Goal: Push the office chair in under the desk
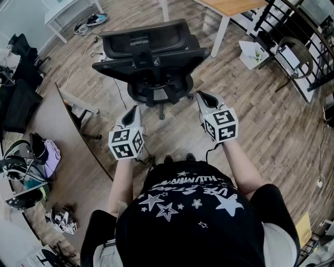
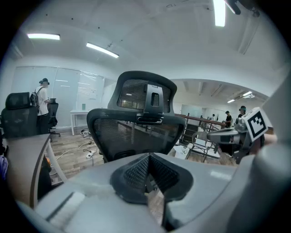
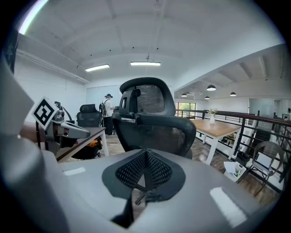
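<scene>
You stand on a wood floor (image 1: 250, 120), wearing a black shirt (image 1: 193, 208) printed with white stars, and you hold a pair of tongs in each hand at about waist height.

The left tongs (image 1: 136, 109) point forward, and their two dark, ribbed pads are pressed together with nothing between them. The right tongs (image 1: 200, 96) are level with them on the right, also closed and empty. Each pair carries a white cube with black square markers near your wrist.

Just ahead of both tips is the office chair (image 1: 148, 57), black with a mesh back and a headrest. Its back faces you and neither pair of tongs touches it. It stands on open floor, not tucked under any bench.

To your left a curved grey bench (image 1: 57, 125) runs alongside you, with bags and gear lying behind it. Far right, past the chair, is a wooden-topped bench (image 1: 229, 6) on white legs, with a dark railing (image 1: 292, 26) further right. Far left is a white table (image 1: 68, 13), with cables on the floor beside it.
</scene>
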{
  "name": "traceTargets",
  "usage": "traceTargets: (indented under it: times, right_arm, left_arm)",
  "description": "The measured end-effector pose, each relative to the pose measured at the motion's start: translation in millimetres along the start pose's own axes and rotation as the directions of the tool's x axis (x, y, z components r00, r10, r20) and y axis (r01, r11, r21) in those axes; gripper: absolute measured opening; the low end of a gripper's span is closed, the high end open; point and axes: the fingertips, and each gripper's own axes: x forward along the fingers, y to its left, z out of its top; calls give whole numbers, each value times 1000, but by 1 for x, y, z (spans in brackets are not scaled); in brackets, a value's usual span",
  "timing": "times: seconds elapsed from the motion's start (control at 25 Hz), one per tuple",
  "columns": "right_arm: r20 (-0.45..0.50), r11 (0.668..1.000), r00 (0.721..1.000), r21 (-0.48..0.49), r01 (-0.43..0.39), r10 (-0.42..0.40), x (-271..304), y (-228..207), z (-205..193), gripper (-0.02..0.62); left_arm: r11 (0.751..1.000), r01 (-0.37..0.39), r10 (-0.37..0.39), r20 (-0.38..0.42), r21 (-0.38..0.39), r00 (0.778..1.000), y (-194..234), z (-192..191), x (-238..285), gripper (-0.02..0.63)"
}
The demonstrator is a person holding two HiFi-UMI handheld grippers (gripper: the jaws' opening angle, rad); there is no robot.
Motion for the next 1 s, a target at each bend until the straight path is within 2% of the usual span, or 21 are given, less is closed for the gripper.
traceTargets:
  times: [0.52,0.76,0.88,1.0]
  right_arm:
    - [-28,1000,999,1,17,-17,3,8,-5,1]
    - [-25,1000,999,-8,20,-21,15,22,1,1]
    - [-14,999,999,-4,39,-39,22,26,6,2]
    - [-46,999,999,-39,13,-15,32,38,3,3]
  left_arm:
    - [1000,11,-11,-4,-14,1000,14,-7,-3,2]
    - [997,2,-3,-6,-77,1000,41,-8,-9,2]
    - [997,8,-9,-3,-72,1000,55,-6,-10,2]
    - [999,20,-19,4,-49,1000,66,-1,-11,2]
